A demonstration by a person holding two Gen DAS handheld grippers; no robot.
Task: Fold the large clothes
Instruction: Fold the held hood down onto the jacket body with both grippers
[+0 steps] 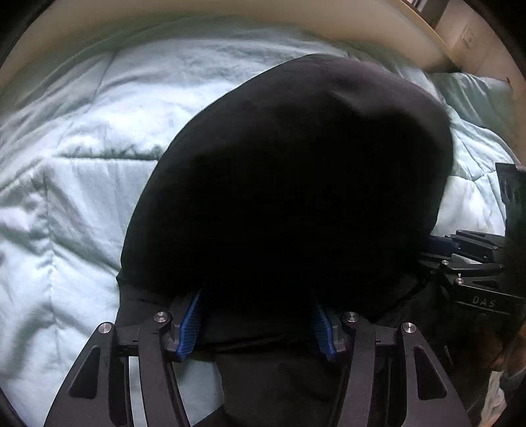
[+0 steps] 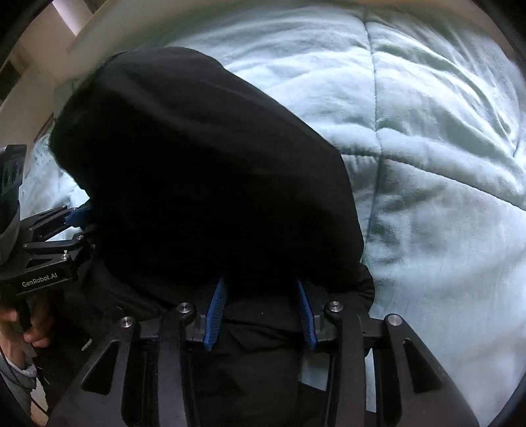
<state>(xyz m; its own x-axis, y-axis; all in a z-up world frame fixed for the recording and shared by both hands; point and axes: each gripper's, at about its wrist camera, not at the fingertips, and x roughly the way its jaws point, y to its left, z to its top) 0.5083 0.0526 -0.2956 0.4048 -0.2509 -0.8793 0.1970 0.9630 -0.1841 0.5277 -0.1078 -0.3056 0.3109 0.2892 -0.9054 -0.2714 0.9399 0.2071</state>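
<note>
A large black garment lies on a pale blue quilt and fills the middle of both views. My left gripper has its blue-padded fingers spread wide, with the garment's near edge draped over and between them; the tips are hidden under the cloth. My right gripper stands the same way, fingers apart with black cloth over the tips. Each gripper shows in the other's view, the right one at the garment's right side, the left one at its left side.
The pale blue quilt covers the bed all around the garment. A cream headboard or wall edge curves along the far side. A person's hand holds the left gripper's handle.
</note>
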